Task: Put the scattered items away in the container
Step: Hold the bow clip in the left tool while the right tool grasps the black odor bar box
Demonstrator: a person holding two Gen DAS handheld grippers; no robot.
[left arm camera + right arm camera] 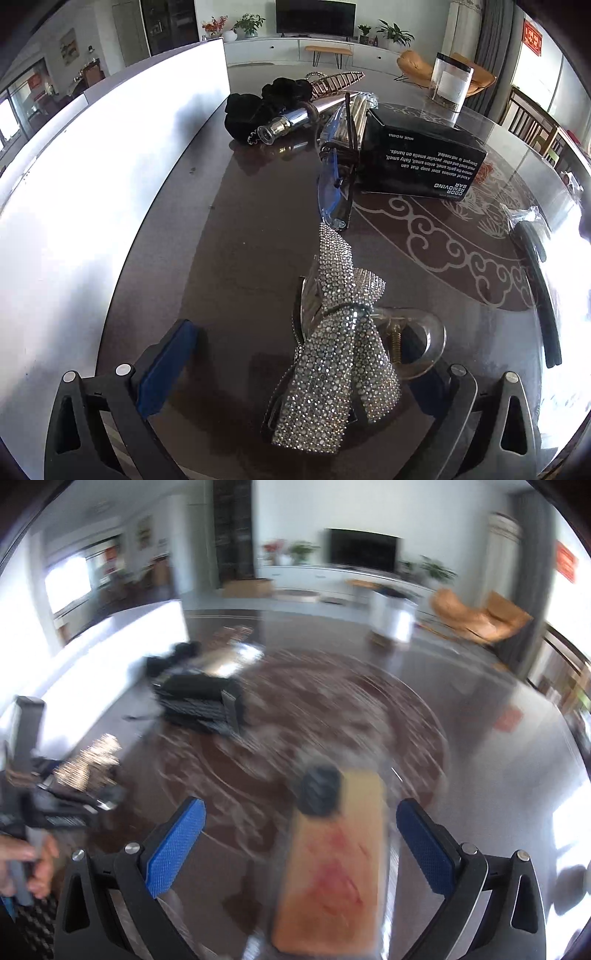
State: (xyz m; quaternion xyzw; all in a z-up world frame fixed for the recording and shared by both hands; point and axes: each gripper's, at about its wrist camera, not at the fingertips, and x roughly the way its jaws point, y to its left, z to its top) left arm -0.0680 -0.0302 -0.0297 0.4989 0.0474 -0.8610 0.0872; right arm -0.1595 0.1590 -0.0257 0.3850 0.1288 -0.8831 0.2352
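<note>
Little looks tidied yet. The bow (332, 354) lies on the tabletop (229, 258) between the parted left tool (295, 373); box (417, 155), scrunchie (258, 107) and glasses (332, 184) lie beside the white container (110, 177). The right tool (301, 845), also parted, straddles a phone case (332, 860).

My left wrist camera sits low and close over the dark table (236, 236), facing the television at 12 o'clock. My blurred right wrist camera rides higher, facing likewise; both share the black box (421, 155), at 10 o'clock there.
</note>
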